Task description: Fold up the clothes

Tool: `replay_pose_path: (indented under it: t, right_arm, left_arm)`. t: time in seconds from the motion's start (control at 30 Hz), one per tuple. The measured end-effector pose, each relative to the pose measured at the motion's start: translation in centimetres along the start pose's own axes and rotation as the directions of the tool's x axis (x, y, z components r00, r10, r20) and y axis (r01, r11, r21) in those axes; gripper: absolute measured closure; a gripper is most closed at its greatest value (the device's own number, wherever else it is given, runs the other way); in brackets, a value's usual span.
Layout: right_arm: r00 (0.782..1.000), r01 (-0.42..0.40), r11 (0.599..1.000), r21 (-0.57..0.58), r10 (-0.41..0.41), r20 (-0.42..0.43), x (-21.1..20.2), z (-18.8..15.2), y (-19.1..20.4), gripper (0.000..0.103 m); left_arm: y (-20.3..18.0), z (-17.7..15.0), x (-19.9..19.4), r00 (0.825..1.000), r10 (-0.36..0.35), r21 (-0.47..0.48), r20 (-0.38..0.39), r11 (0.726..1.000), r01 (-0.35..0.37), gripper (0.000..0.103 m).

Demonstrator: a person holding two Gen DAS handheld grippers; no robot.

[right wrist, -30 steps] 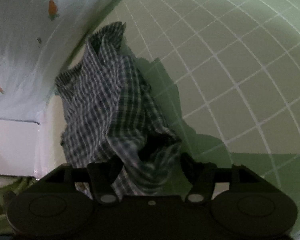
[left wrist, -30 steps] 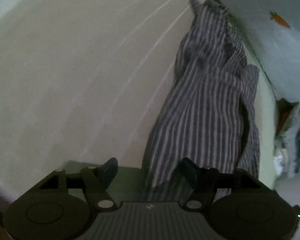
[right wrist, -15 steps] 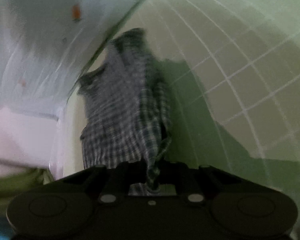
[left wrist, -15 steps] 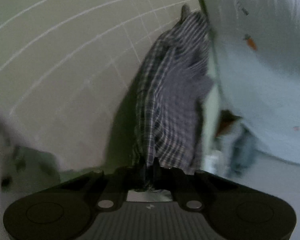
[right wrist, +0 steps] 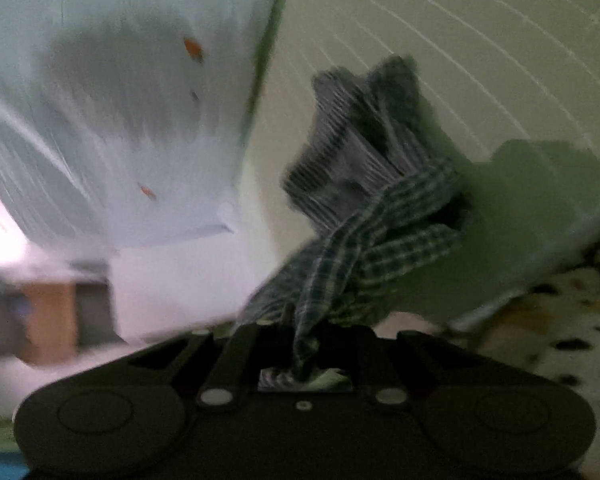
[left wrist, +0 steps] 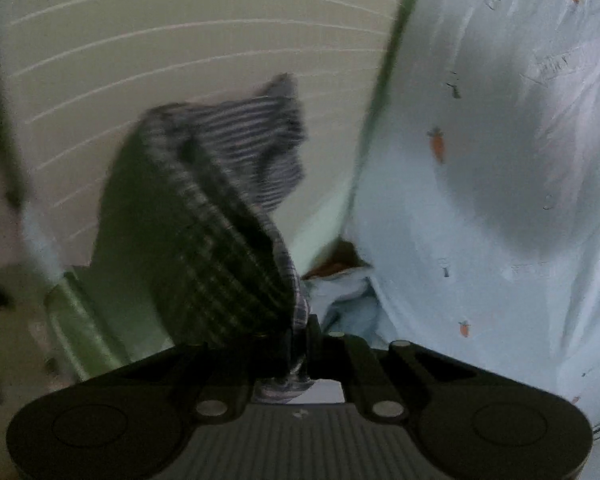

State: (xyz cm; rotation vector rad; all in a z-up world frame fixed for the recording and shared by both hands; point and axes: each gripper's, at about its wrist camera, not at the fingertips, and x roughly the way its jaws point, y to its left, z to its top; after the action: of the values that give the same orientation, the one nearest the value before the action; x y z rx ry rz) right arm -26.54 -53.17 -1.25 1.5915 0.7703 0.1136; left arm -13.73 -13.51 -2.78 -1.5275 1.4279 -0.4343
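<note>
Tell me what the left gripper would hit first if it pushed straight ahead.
The left gripper would probably run into the checked garment it is clamped on, which bunches up right ahead; behind that lies the gridded green mat.

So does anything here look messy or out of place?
Only the checked garment: it hangs bunched and twisted instead of flat, pinched by the left gripper and the right gripper above the green gridded sheet. Nothing looks torn, though both views are blurred.

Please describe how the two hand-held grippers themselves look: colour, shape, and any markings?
Left gripper: a wide black body with a round disc at each end, a ribbed grey centre panel bearing a small pale mark, two silver rivets, and dark fingers. Right gripper: the same shape, but with a smooth dark centre and a small round dot. No cables or sleeves show.
</note>
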Motion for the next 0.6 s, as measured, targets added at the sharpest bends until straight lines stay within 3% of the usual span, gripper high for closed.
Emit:
replay_pose_path:
  t: [0.07, 0.13, 0.17, 0.2, 0.23, 0.27, 0.3, 0.37, 0.4, 0.47, 0.53, 0.6]
  right_arm:
    - [0.999, -0.018, 1.0, -0.012, 0.018, 0.031, 1.4, 2.8, 1.5, 0.094]
    - [0.997, -0.017, 0.999, -0.048, 0.021, 0.08, 3.2, 6.1, 3.3, 0.088]
    - [0.993, -0.005, 0.997, -0.079, 0.014, 0.116, 4.3, 8.0, 4.5, 0.076]
    - [0.988, 0.022, 0.993, -0.12, -0.003, 0.157, 5.4, 9.6, 5.6, 0.059]
    - [0.98, 0.054, 0.985, -0.161, -0.021, 0.198, 6.6, 11.3, 6.8, 0.051]
    - [0.971, 0.098, 0.975, -0.201, -0.049, 0.234, 7.5, 12.7, 7.8, 0.034]
    - [0.958, 0.161, 0.95, -0.269, -0.084, 0.276, 8.4, 13.5, 8.7, 0.024]
    - [0.917, 0.316, 0.863, -0.394, -0.173, 0.359, 10.1, 14.3, 10.3, 0.022]
    - [0.886, 0.425, 0.788, -0.445, -0.261, 0.384, 11.3, 14.4, 10.9, 0.022]
    - [0.842, 0.536, 0.664, -0.521, -0.379, 0.384, 13.5, 14.7, 11.0, 0.022]
    - [0.805, 0.592, 0.586, -0.553, -0.46, 0.374, 15.6, 16.1, 10.8, 0.024]
    - [0.757, 0.646, 0.515, -0.564, -0.524, 0.389, 17.1, 17.8, 10.8, 0.027]
  left_arm:
    - [-2.3, 1.8, 1.7, 1.0, -0.003, 0.054, 0.0, 0.999, 0.003, 0.095]
    - [-5.1, 4.4, 4.4, 0.999, 0.014, 0.133, 0.039, 0.991, -0.019, 0.084]
    - [-6.5, 5.6, 5.7, 0.996, 0.048, 0.183, 0.073, 0.981, -0.06, 0.076]
    - [-7.9, 6.6, 6.9, 0.989, 0.091, 0.237, 0.115, 0.965, -0.116, 0.056]
    - [-9.3, 7.6, 8.1, 0.979, 0.132, 0.286, 0.158, 0.942, -0.173, 0.028]
    - [-10.3, 8.4, 9.1, 0.967, 0.174, 0.336, 0.185, 0.913, -0.229, 0.017]
    - [-10.9, 9.0, 10.1, 0.955, 0.218, 0.387, 0.2, 0.878, -0.282, 0.012]
    - [-11.1, 9.4, 11.8, 0.914, 0.331, 0.488, 0.234, 0.773, -0.405, 0.011]
    - [-10.8, 9.6, 12.7, 0.882, 0.396, 0.528, 0.255, 0.707, -0.47, 0.01]
    - [-9.7, 10.0, 14.5, 0.809, 0.51, 0.559, 0.293, 0.595, -0.577, 0.01]
    - [-8.3, 10.7, 16.2, 0.75, 0.592, 0.574, 0.295, 0.518, -0.634, 0.01]
    - [-7.5, 11.3, 17.7, 0.719, 0.63, 0.608, 0.295, 0.456, -0.649, 0.01]
